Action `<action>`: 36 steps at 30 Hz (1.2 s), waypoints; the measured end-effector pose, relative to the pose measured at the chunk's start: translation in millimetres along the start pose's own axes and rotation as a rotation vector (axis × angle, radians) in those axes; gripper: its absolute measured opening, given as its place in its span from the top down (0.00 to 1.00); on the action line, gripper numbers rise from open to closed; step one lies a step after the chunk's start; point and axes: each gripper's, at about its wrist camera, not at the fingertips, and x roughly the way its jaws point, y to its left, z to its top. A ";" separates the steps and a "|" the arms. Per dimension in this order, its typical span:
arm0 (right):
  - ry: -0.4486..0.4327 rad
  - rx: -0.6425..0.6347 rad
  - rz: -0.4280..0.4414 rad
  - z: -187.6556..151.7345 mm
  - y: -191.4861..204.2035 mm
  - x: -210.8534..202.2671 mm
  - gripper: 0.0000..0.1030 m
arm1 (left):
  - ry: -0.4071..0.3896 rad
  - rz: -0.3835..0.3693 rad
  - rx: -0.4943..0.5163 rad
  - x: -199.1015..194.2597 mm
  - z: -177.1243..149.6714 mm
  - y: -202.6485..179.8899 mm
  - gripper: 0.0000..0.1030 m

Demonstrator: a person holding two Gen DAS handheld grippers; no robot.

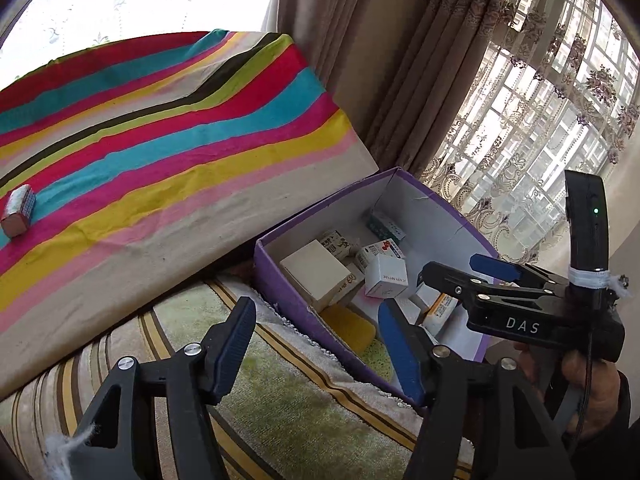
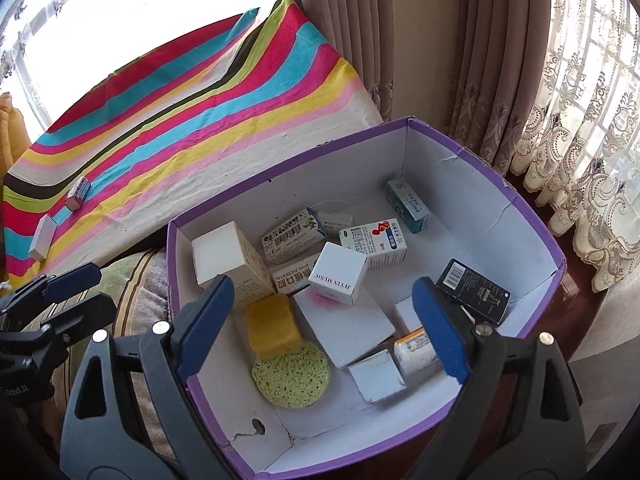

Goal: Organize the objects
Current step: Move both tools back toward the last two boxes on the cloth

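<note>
Purple box (image 2: 558,256), centre frame: cartons collected for tidying. My left tongs (image 1: 316,344) and right tongs (image 2: 322,326): both open, empty.

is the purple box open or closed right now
Open. The purple box has no lid on it, and the small cartons and the yellow sponge inside show from above.

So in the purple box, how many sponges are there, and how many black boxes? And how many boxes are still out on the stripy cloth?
Sponges in the purple box: 2, the yellow sponge and the green sponge
Black boxes in it: 1, the black box
Boxes on the stripy cloth: 2, the printed box and the white box
Total: 5
</note>
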 end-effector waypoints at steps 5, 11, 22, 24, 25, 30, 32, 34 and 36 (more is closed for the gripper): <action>-0.006 -0.081 0.039 -3.4 35.7 -2.6 0.10 | -0.037 0.063 -0.086 -18.7 -8.9 39.2 0.37; 0.014 -0.118 0.137 -11.6 75.0 -0.2 0.10 | -0.098 0.171 -0.230 -51.9 -26.9 98.2 0.37; 0.026 -0.225 0.187 -9.5 136.4 4.8 0.10 | -0.207 0.348 -0.448 -114.2 -55.9 186.1 0.37; 0.028 -0.235 0.197 -7.5 145.4 6.8 0.10 | -0.217 0.369 -0.468 -121.1 -57.3 198.2 0.37; 0.028 -0.240 0.199 -6.3 150.1 7.7 0.10 | -0.221 0.380 -0.477 -123.8 -57.5 203.9 0.37; 0.032 -0.266 0.213 0.6 172.0 15.6 0.10 | -0.237 0.434 -0.499 -135.5 -53.1 233.6 0.37; 0.032 -0.278 0.219 4.0 181.7 19.2 0.10 | -0.236 0.456 -0.498 -137.2 -48.8 244.9 0.37; 0.034 -0.287 0.224 7.8 192.0 23.4 0.10 | -0.233 0.472 -0.501 -137.9 -44.5 257.0 0.37; 0.033 -0.299 0.232 12.1 203.6 27.7 0.10 | -0.228 0.483 -0.505 -137.6 -41.2 268.0 0.37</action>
